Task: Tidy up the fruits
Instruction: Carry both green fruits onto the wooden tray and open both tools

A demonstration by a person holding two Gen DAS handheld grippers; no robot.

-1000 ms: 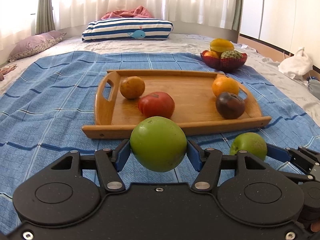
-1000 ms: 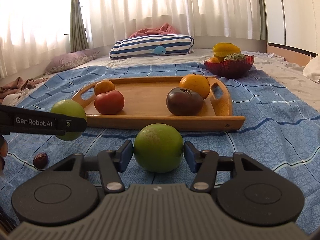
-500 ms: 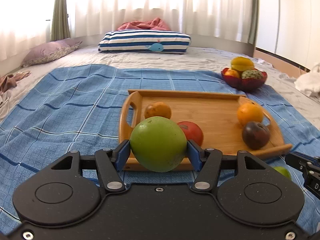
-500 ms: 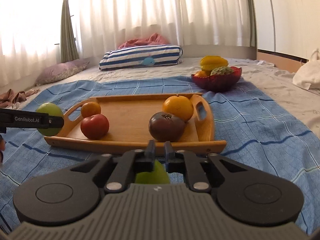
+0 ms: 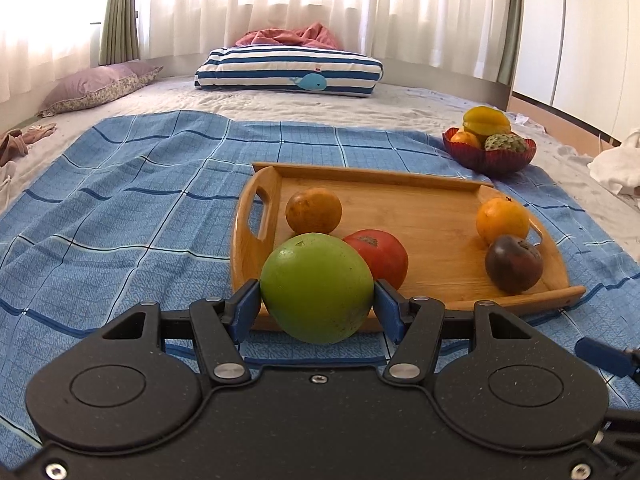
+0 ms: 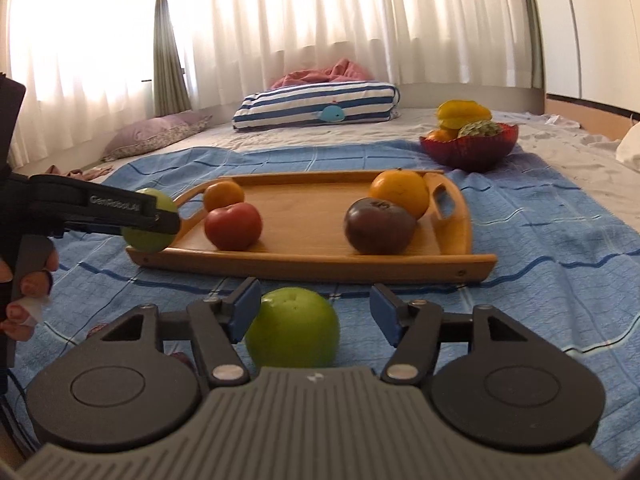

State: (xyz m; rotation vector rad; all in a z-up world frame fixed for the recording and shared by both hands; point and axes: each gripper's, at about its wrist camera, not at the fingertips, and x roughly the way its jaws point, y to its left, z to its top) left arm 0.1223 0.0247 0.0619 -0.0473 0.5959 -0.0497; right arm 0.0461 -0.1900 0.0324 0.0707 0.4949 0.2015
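Observation:
My left gripper (image 5: 317, 302) is shut on a green apple (image 5: 316, 288), held just before the front left corner of the wooden tray (image 5: 400, 173). In the right wrist view this gripper (image 6: 160, 216) and its apple (image 6: 146, 236) hang at the tray's (image 6: 312, 269) left end. In the tray lie a brownish orange (image 5: 313, 210), a red tomato (image 5: 380, 258), an orange (image 5: 502, 220) and a dark purple fruit (image 5: 514, 264). My right gripper (image 6: 315, 306) has its jaws opening. A second green apple (image 6: 292, 330) rests on the blue cloth between them, clear of the right pad.
A red bowl (image 5: 488, 162) of fruit stands beyond the tray's far right corner. A striped pillow (image 5: 288, 72) and a purple pillow (image 5: 96, 88) lie at the back. A person's hand (image 6: 28, 292) holds the left gripper. White fabric (image 5: 616, 168) lies at the right.
The left gripper carried its apple leftward along the tray's front edge. The right jaws closed above the second apple without taking it, then spread apart again; that apple stays on the cloth.

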